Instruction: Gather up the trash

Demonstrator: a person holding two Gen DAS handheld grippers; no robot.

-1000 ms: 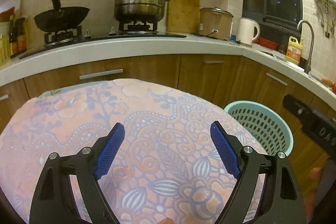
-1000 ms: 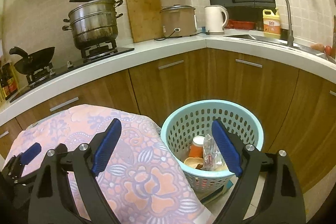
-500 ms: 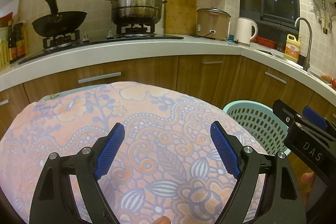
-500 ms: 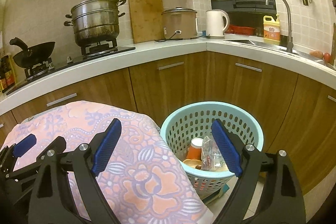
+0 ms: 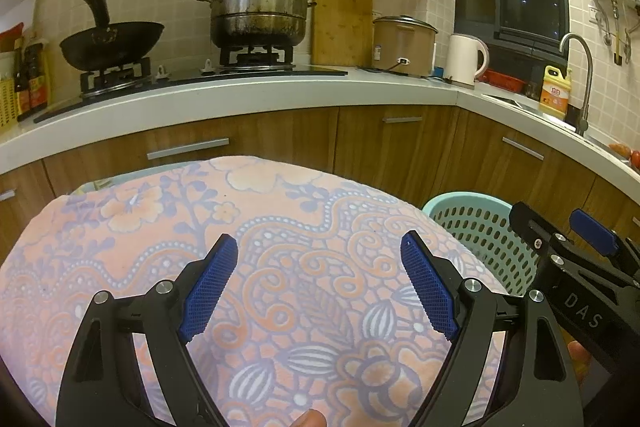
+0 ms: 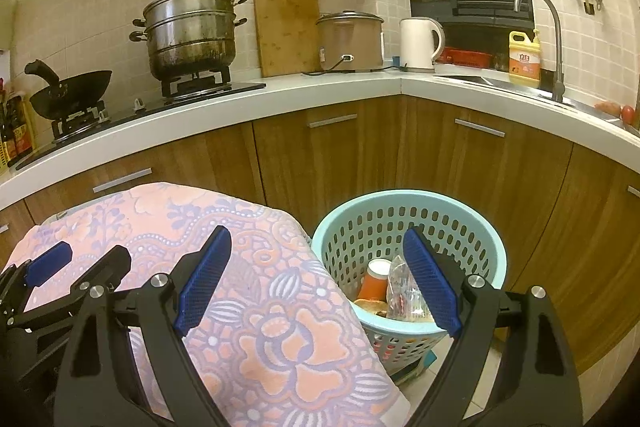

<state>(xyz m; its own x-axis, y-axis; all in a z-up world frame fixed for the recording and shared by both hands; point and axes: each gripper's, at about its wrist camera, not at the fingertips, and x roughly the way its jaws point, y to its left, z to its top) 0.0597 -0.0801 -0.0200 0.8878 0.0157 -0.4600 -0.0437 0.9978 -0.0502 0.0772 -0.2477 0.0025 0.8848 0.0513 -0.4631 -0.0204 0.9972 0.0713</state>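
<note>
- Pale turquoise plastic, perforated all round, the basket [image 6: 408,223] is standing on the floor just beside the cloth-covered tabletop [image 6: 280,327], likely so trash can be dropped straight off the edge into it
- An orange paper cup [image 6: 374,281], a crinkled clear wrapper [image 6: 402,291] and some brownish scraps are lying at its bottom; no loose trash is showing on the flowered cloth, so the collecting is looking done or close to it
- The right claw [image 6: 316,283] is hanging above the gap between cloth and basket, blue pads spread wide, gripping nothing
- The left claw [image 5: 320,287] is hovering over the middle of the cloth, equally wide and empty, seemingly waiting
- "DAS" is reading in white on the right claw's black body, seen from the left wrist view
- The yellow detergent bottle [image 6: 524,61] by the sink is carrying a red label too small to read
</note>
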